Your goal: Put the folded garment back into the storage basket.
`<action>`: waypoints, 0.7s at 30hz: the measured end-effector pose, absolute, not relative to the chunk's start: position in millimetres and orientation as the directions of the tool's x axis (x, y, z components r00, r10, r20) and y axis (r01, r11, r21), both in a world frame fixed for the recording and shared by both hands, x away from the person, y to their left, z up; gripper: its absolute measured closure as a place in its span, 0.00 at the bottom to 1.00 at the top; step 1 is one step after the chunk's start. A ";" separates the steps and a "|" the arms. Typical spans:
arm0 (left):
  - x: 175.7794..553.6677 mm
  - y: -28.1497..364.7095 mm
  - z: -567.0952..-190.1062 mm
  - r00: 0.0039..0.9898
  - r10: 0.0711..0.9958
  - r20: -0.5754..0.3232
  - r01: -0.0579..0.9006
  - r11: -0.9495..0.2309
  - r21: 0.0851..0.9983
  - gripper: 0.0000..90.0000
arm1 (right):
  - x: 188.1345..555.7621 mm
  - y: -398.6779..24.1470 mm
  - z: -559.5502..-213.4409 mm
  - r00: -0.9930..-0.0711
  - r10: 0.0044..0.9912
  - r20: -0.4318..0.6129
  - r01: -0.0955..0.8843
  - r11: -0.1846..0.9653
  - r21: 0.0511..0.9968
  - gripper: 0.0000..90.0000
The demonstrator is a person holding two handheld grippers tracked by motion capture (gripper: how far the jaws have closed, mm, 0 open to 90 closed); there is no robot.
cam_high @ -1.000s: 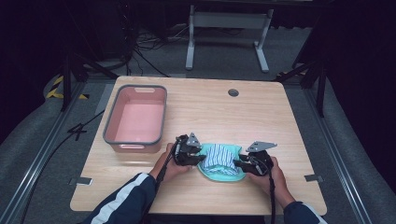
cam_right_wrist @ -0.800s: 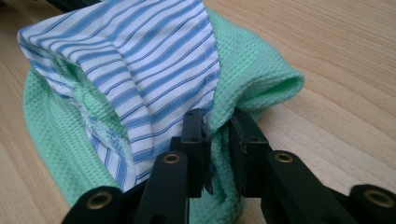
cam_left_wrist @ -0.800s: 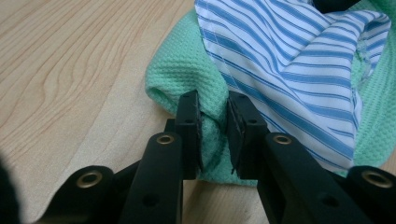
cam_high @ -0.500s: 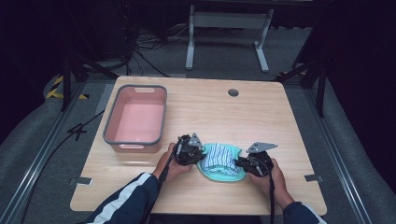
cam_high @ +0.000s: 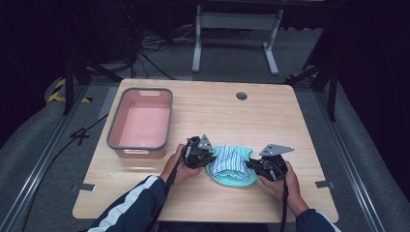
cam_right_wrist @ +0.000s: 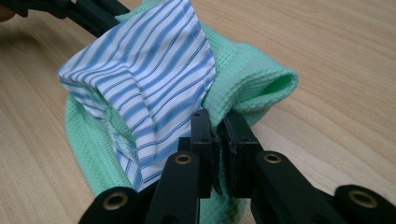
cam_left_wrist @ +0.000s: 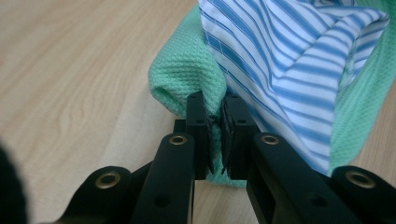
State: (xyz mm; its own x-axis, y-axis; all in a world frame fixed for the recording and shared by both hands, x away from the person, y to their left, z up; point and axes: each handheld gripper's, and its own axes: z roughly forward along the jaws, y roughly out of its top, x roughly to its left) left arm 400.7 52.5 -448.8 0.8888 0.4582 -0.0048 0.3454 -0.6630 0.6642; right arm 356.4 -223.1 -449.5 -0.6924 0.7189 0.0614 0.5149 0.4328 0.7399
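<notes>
A green waffle-weave cloth [cam_high: 234, 180] lies near the table's front edge with a blue-and-white striped cloth [cam_high: 228, 160] bunched on top of it. My left gripper [cam_high: 207, 157] is shut on the green cloth's left edge [cam_left_wrist: 187, 79], the striped cloth [cam_left_wrist: 285, 60] rising just beside its jaws. My right gripper [cam_high: 252, 166] is shut on the opposite edge of the green cloth [cam_right_wrist: 252, 88], next to the striped cloth [cam_right_wrist: 149, 79]. The left gripper's black jaws [cam_right_wrist: 100, 16] reach in at the far side of the right gripper view.
A pink bin with a grey rim [cam_high: 141, 123] stands empty at the table's left. A round cable hole [cam_high: 241, 95] sits near the back edge. Bare wood [cam_high: 232, 121] stretches behind the cloths. A metal stand [cam_high: 232, 29] is on the floor beyond the table.
Both grippers have drawn slightly toward the front edge with the cloth bundle held between them; the bundle looks more gathered.
</notes>
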 end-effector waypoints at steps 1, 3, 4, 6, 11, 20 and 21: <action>401.2 52.5 -444.9 0.889 0.458 0.002 0.339 -0.661 0.669 0.92 | 356.6 -223.4 -447.2 -0.688 0.723 0.058 0.514 0.430 0.743 0.93; 401.6 52.8 -440.7 0.890 0.455 0.000 0.335 -0.656 0.676 0.92 | 357.0 -223.3 -441.8 -0.684 0.726 0.067 0.513 0.413 0.753 0.93; 402.0 52.7 -432.4 0.894 0.447 0.018 0.315 -0.658 0.684 0.93 | 357.0 -222.4 -438.9 -0.686 0.725 0.065 0.507 0.412 0.758 0.93; 402.4 52.5 -428.9 0.895 0.445 0.024 0.309 -0.659 0.686 0.93 | 357.1 -221.6 -435.9 -0.690 0.721 0.055 0.498 0.419 0.759 0.93; 405.0 52.7 -412.8 0.895 0.443 0.057 0.287 -0.668 0.686 0.93 | 358.4 -216.9 -421.5 -0.693 0.720 0.044 0.479 0.414 0.774 0.93; 408.2 57.8 -385.3 0.889 0.448 0.095 0.264 -0.672 0.692 0.93 | 362.3 -211.5 -395.5 -0.698 0.715 0.022 0.446 0.411 0.795 0.93; 408.9 59.1 -382.4 0.888 0.449 0.100 0.260 -0.671 0.695 0.93 | 364.0 -208.1 -390.5 -0.700 0.714 0.025 0.445 0.408 0.797 0.93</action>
State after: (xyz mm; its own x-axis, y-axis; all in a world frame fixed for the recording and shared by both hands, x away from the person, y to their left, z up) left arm 408.9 59.1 -382.4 0.8880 0.4489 0.1003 0.2605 -0.6706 0.6946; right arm 364.0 -208.1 -390.5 -0.6998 0.7138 0.0251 0.4449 0.4081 0.7972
